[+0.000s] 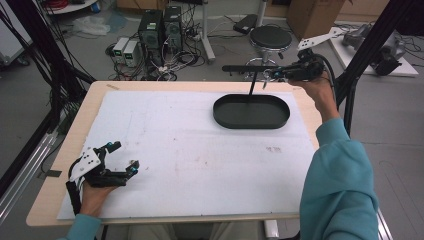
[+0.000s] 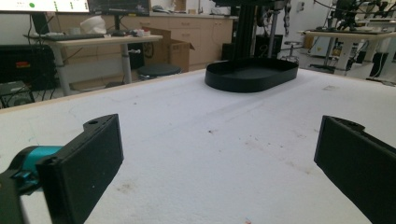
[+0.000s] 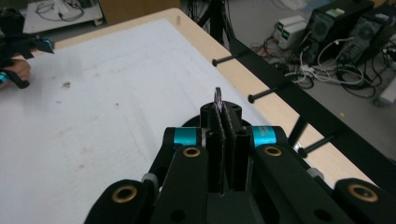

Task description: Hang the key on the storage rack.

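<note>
1. High view: your right gripper (image 1: 272, 74) hangs at the far right of the table, above and just behind the black oval tray (image 1: 251, 111). The rack (image 1: 247, 68), a black bar with pegs on a stand, lies just beside the jaw tips.
2. Right gripper view: your jaws are pressed together on a small thin disc (image 3: 218, 99), held on edge, its rim poking up past the tips. It looks dark with a purplish sheen; what it is cannot be told.
3. Key relation: the tray sits directly below and slightly nearer to you than the disc. A release probably calls for a short drop downward and toward you.
4. The rack's pegs (image 3: 230, 58) point across the table edge, just beyond the tips.
5. Left gripper view: your left gripper (image 2: 219, 154) rests near the front left corner on the white mat (image 2: 196, 140), jaws spread wide, holding nothing, well apart from the tray (image 2: 252, 74).
6. Nearer hand: the right, by far.
</note>
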Motion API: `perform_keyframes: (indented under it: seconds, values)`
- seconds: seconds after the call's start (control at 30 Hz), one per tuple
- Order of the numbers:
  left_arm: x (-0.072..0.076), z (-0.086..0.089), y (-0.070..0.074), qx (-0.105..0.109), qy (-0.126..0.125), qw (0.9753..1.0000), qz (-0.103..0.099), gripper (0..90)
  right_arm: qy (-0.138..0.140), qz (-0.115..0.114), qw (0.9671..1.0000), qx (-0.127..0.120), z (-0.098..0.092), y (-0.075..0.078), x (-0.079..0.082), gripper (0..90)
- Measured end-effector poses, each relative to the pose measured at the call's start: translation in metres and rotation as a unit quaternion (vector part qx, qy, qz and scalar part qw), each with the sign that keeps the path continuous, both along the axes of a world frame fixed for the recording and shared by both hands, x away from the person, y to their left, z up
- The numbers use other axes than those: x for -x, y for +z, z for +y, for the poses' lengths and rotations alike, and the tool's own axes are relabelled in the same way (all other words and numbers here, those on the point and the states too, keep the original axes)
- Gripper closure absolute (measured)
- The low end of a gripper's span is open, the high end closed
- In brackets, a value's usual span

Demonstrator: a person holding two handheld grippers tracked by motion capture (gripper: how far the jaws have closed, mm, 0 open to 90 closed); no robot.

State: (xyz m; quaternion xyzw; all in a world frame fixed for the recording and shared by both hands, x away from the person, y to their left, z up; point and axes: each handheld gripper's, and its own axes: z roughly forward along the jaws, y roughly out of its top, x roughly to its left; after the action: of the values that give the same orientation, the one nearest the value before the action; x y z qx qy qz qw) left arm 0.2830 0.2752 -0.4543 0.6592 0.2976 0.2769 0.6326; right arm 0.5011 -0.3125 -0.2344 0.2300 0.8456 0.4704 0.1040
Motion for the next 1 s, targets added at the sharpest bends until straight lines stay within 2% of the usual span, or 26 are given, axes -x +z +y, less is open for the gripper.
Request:
perform_keyframes:
  seconds: [0.2,0.47,0.6,1.0]
  values:
    - [0.0,0.0,0.0,0.001,0.007,1.0,0.001,1.7,-0.007,0.007,0.9999,0.001,-0.002,0.001,-0.01,89.2]
    - [0.0,-0.001,-0.001,-0.004,0.014,0.9999,0.003,1.7,-0.031,0.024,0.9985,0.038,-0.002,-0.007,-0.022,89.1]
    - [0.001,-0.002,-0.001,-0.007,0.015,0.9999,0.002,1.7,-0.038,0.028,0.998,0.042,-0.004,-0.012,-0.027,89.1]
    - [0.001,-0.002,-0.001,-0.005,0.017,0.9998,0.0,1.7,-0.056,0.038,0.995,0.074,-0.002,-0.021,-0.035,89.1]
